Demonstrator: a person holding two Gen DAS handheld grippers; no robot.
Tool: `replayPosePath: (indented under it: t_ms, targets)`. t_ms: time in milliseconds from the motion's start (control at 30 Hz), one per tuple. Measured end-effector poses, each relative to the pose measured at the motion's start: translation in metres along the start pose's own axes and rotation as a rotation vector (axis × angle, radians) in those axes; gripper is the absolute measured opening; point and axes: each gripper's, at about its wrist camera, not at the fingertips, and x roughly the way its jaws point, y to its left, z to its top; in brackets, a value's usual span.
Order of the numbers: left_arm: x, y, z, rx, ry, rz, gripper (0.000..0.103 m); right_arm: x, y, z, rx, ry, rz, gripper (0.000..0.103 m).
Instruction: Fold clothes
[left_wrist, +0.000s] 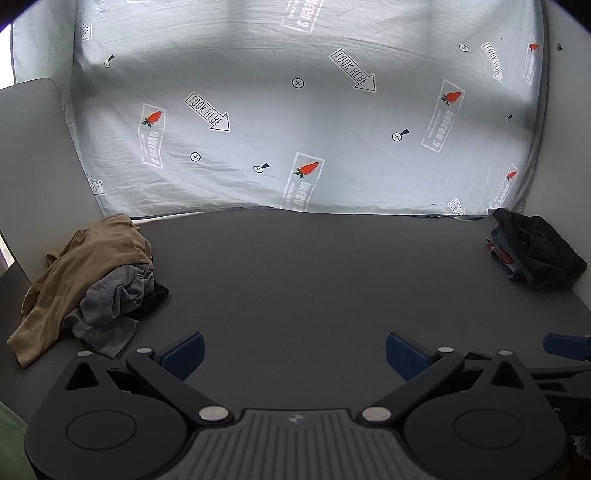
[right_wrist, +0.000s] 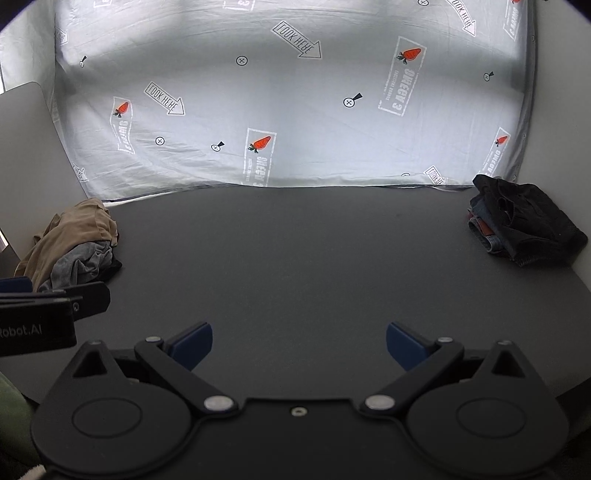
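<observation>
— How far along are you?

— Partway, I'd judge. A folded stack (right_wrist: 524, 225) sits at the far right of the worktop (right_wrist: 295, 258), a black piece on top with denim and something red beneath. At the far left lies the unfolded heap (left_wrist: 92, 280): a tan garment (left_wrist: 74, 266) draped over a grey one (left_wrist: 114, 295), with a bit of black under that.

— And your tongs?

— My left tongs (left_wrist: 294, 350) and my right tongs (right_wrist: 299, 345) both stand wide open, holding nothing, over the bare middle of the worktop (the carrot-print sheet (left_wrist: 295, 110) hangs behind). The left pair is nearer the heap, so I'd expect the tan one next.
</observation>
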Motion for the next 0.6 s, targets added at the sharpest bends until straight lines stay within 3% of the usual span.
replayPosePath:
  t_ms: [600]
  targets:
    - [-0.006,0.019,0.000,-0.005,-0.020,0.009,0.103,-0.004,0.024,0.003,-0.050,-0.012,-0.014,0.102]
